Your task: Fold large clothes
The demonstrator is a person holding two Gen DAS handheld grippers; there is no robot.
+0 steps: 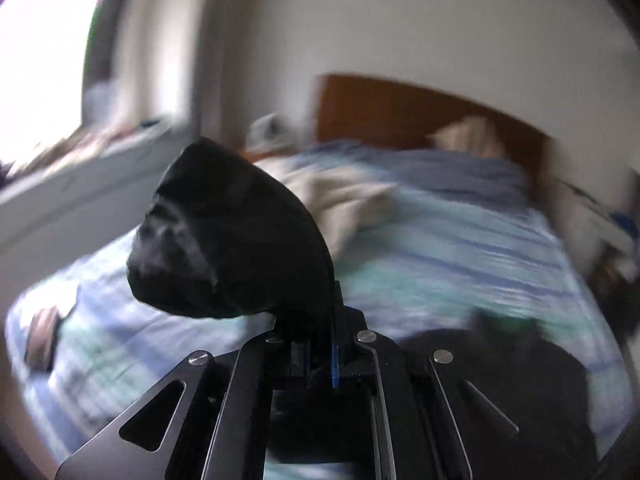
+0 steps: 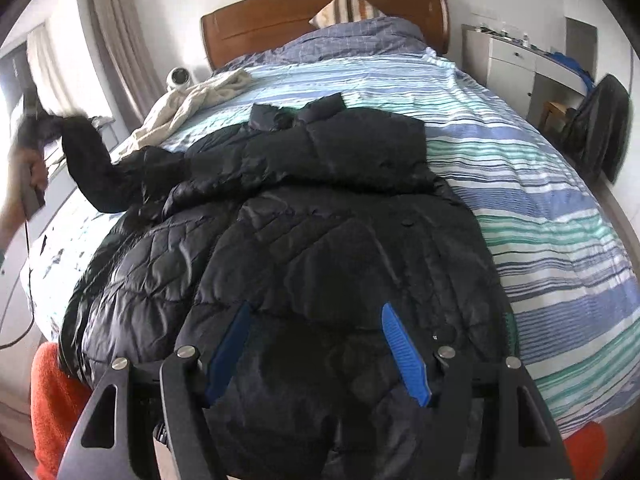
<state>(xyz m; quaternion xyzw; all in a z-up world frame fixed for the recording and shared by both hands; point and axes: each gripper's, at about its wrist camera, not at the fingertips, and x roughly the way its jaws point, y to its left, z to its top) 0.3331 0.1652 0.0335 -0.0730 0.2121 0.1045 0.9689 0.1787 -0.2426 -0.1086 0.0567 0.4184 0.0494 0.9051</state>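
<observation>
Left gripper (image 1: 316, 344): pressed together on the sleeve cuff (image 1: 232, 236), which bulges up and ahead of its fingertips as a dark rounded wad; this view is smeared, so the arm looks to be swinging

Right gripper (image 2: 316, 352): spread wide, blue finger pads (image 2: 406, 356) on either side of the hem, holding nothing that I can see; whether it touches the fabric beneath I cannot tell

Jacket position (image 2: 304, 216): black puffer jacket lies directly ahead of the right gripper and runs away from it up the bed (image 2: 540, 200), collar at the far end; its sleeve (image 2: 88, 168) is lifted off to the far left of that gripper, raised clear of the mattress

Handling: looks light and soft, puffy enough to spring back after a fold; the shell is shiny, so I judge it slippery and likely to slide out of a shallow pinch

Where to grip: cuff, hem edge or a quilted seam, where the fabric is thin enough to bite; the thick padded panels would squash and slip

Jacket look: glossy black, diamond quilting low down, crumpled around the shoulders, front partly folded over itself

Nearby: beige cloth (image 2: 192, 100) lies beyond the lifted sleeve, far left of the right gripper, apart from the collar
</observation>
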